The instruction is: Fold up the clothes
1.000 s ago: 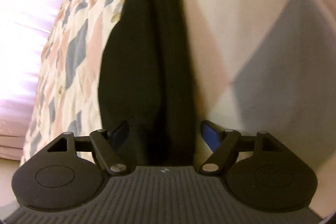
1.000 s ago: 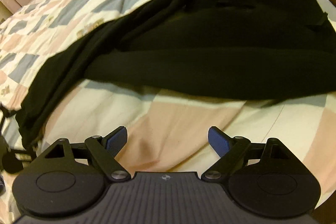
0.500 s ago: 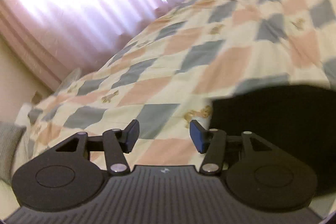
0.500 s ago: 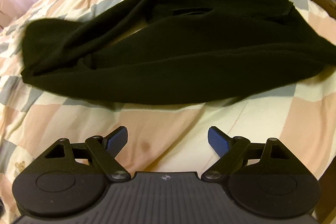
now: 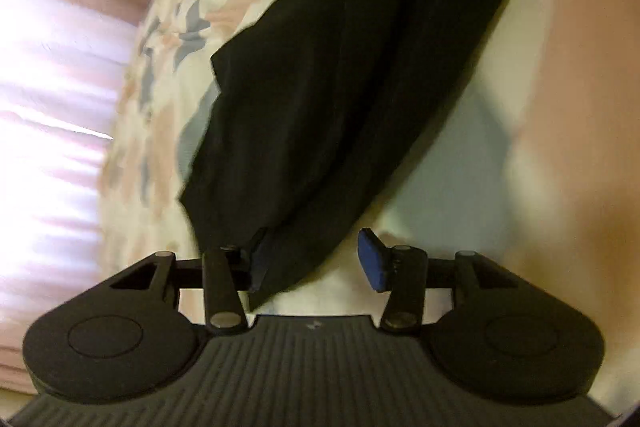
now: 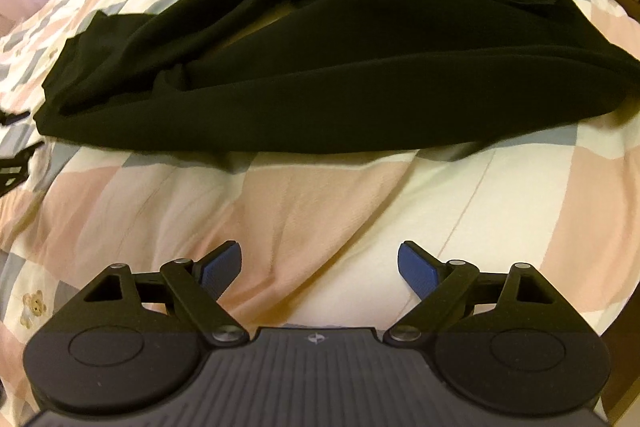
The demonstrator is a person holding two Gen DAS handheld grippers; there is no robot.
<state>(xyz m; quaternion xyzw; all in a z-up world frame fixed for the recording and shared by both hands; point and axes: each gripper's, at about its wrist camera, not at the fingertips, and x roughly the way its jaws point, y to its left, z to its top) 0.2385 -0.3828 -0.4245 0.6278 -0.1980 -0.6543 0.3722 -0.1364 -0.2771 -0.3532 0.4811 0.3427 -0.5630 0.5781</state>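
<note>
Your left gripper (image 5: 316, 259) has its jaws parted, and the garment's (image 5: 340, 75) end lies against the left pad without being pinched. The garment stretches away across the quilt (image 5: 560, 107). Your right gripper (image 6: 320, 267) is also spread wide, over bare quilt (image 6: 280, 211), near the garment (image 6: 360, 59) ahead.

The black garment (image 6: 360, 75) is matt, soft cloth in loose folds. The checked quilt (image 6: 320, 203) under it is smooth, lightly creased cotton-like fabric. The right gripper (image 6: 320, 269) is matt black plastic with textured blue pads (image 6: 416, 273) and shiny metal pivot pins.
</note>
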